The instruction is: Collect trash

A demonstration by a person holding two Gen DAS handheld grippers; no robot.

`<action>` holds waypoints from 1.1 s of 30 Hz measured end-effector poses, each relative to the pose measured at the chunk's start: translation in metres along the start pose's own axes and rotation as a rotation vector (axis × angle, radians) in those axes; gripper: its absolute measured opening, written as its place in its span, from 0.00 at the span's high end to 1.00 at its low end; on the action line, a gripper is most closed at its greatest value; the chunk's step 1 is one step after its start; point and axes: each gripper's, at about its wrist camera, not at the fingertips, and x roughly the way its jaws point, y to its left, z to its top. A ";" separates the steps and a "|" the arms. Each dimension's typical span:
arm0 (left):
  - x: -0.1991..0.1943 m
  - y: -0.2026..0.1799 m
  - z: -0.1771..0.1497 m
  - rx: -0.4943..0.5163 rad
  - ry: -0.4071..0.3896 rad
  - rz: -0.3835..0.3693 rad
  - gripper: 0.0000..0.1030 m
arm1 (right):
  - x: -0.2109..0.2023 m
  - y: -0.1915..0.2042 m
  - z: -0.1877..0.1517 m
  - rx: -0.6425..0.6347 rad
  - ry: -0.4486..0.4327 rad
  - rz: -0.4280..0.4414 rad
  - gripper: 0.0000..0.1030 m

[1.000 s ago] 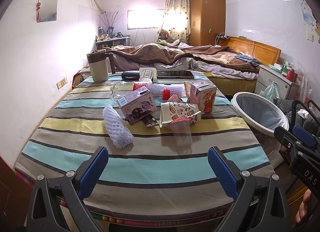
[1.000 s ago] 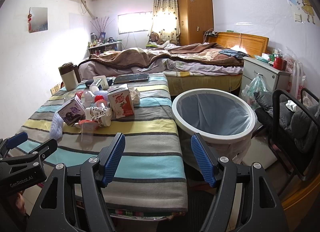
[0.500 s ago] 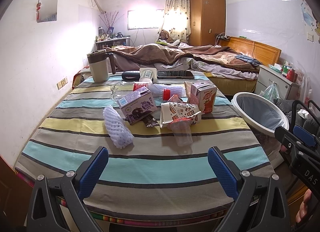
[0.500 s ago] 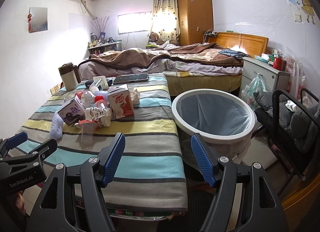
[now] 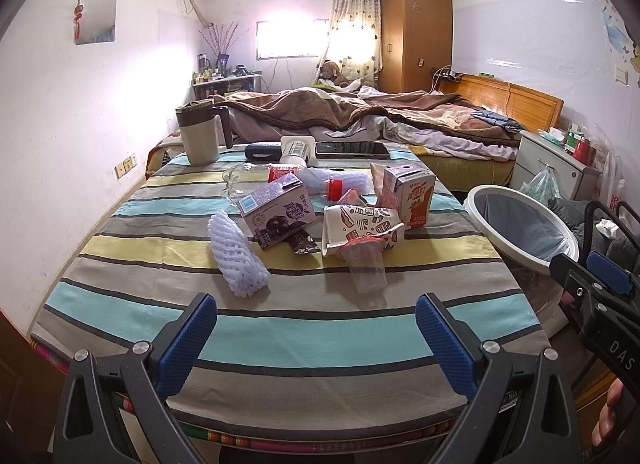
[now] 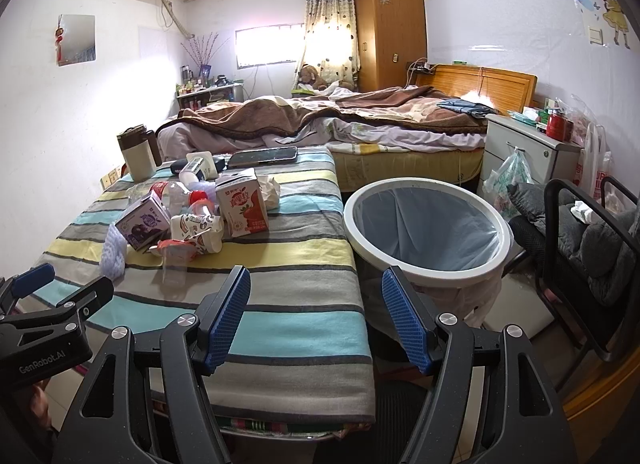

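Note:
Trash lies in a pile mid-table: a white foam net sleeve point(image 5: 237, 259), a purple drink carton point(image 5: 276, 213), a printed paper cup point(image 5: 360, 228) on its side, a clear plastic cup point(image 5: 366, 268), a red drink carton point(image 5: 412, 195) standing upright and a clear bottle with a red cap point(image 5: 334, 188). A white-rimmed trash bin point(image 6: 428, 225) stands to the right of the table. My left gripper point(image 5: 316, 328) is open and empty over the table's near edge. My right gripper point(image 6: 316, 312) is open and empty, between the table corner and the bin.
The table has a striped cloth point(image 5: 280, 328). At its far end stand a beige jug point(image 5: 199, 137), a phone point(image 5: 352, 149) and a white bottle point(image 5: 295, 149). A bed point(image 6: 360, 119) lies behind. A black chair point(image 6: 592, 232) and a nightstand point(image 6: 528, 151) are right of the bin.

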 end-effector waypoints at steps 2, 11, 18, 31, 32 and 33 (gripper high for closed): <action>-0.001 0.001 -0.002 0.000 -0.001 0.001 0.02 | 0.000 0.000 0.000 -0.001 0.000 0.001 0.32; 0.006 0.006 -0.005 -0.017 0.026 0.001 0.02 | 0.004 0.001 0.000 0.001 0.013 0.006 0.32; 0.027 0.034 -0.003 -0.072 0.050 -0.007 0.02 | 0.022 0.008 0.006 -0.006 0.024 0.078 0.32; 0.074 0.083 0.007 -0.132 0.112 0.005 0.02 | 0.074 0.035 0.035 -0.032 0.052 0.170 0.32; 0.079 0.085 0.008 -0.137 0.117 0.006 0.02 | 0.076 0.036 0.037 -0.033 0.053 0.177 0.32; 0.085 0.087 0.009 -0.144 0.131 0.002 0.02 | 0.081 0.038 0.040 -0.035 0.056 0.193 0.32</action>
